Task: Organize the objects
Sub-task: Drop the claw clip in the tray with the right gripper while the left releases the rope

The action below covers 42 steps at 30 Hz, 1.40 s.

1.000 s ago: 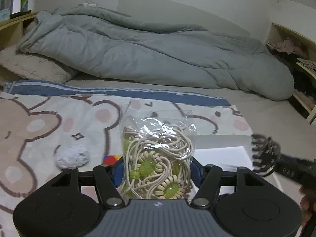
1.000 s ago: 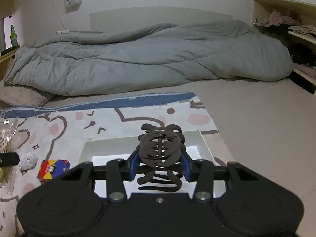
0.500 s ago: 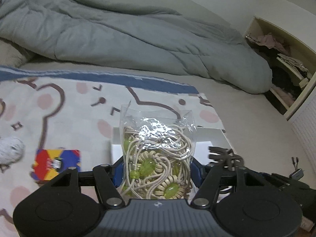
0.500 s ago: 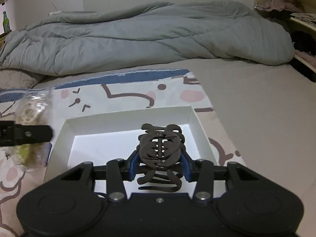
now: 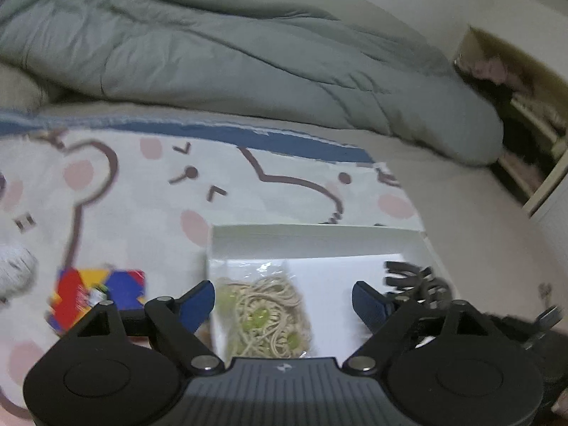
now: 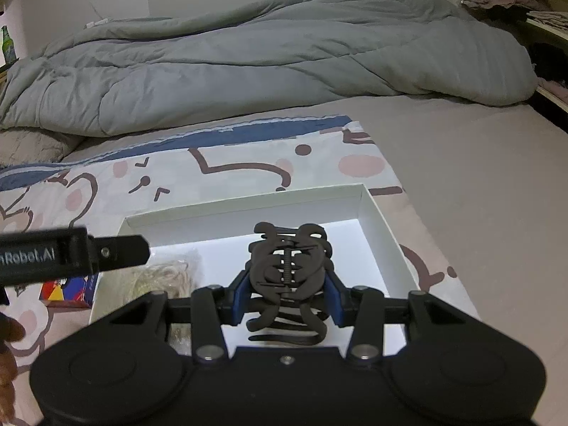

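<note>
A white open box [image 5: 319, 238] [image 6: 376, 209] lies on the cartoon-print blanket. A clear bag of beige cords with green beads [image 5: 262, 312] [image 6: 167, 277] lies in the box's left part. My left gripper [image 5: 284, 305] is open above the bag, its blue pads apart on either side. My right gripper [image 6: 289, 294] is shut on a black hair claw clip [image 6: 289, 269] [image 5: 411, 280], held over the box's middle. The left gripper's finger [image 6: 106, 248] shows in the right wrist view, over the box's left edge.
A colourful small box [image 5: 99, 291] [image 6: 69, 291] lies on the blanket left of the white box. A white crumpled ball [image 5: 14, 266] is further left. A grey duvet [image 6: 266, 60] fills the back. Shelves with clothes [image 5: 514, 99] stand at the right.
My left gripper has opened and the bag of cords has dropped into the white box. My right gripper with the claw clip has moved further over the box.
</note>
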### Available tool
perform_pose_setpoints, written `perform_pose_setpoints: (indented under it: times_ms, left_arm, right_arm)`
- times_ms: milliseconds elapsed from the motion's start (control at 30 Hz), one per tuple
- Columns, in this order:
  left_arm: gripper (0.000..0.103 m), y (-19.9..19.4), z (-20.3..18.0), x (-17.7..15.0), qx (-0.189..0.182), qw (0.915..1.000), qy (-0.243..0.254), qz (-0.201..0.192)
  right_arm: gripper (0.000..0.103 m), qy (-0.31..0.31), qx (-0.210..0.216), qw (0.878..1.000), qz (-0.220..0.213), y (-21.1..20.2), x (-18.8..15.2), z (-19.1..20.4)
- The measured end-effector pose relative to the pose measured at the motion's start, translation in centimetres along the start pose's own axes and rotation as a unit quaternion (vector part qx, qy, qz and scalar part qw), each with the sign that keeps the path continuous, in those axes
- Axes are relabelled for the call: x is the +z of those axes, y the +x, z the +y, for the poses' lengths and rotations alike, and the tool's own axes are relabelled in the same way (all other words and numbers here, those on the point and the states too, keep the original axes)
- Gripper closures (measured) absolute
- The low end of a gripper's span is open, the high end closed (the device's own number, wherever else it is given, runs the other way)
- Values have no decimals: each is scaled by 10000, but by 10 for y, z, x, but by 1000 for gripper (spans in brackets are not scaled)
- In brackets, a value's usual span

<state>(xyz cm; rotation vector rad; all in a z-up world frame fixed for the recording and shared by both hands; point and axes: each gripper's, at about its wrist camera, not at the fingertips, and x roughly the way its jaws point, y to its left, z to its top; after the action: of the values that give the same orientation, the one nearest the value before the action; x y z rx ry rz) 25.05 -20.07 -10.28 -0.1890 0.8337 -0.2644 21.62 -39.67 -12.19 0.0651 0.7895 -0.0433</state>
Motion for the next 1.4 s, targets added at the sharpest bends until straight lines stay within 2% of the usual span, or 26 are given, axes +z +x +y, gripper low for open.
perform_pose_setpoints:
  times_ms: [100,233,567,867,900,933,967,1400]
  left_arm:
    - [18,2,4,0,337,9993,135,89]
    - [18,7,16,-2,509,9982,7,312]
    - [18,5,21,-2,527,9975,39,476]
    - [18,-4,23,-1,643,9962,361,471]
    - [18,-4,24,-1,665,9959,390,471]
    - [18,-5,25,-1,687,9957,407,473]
    - [18,-5,26,-1,702,9955,413,478]
    - [18,-27,19,-1,725,9952,542,360]
  right_arm:
    - [58,28,4,10000,9,-1,0,-1]
    - [58,17,-6,10000,16,0,-1,1]
    - [58,-110,118,9998,72,11,2,21]
    - [58,-90,131,9998,154,25,1,34]
    - [52,-31,146,9998,150,25,1,35]
    - [41,6,128,9998,147,25,1,36]
    - [39,31,68,9999,138,25,1,36]
    - [35,382,-57,9992,46,-8,5,18]
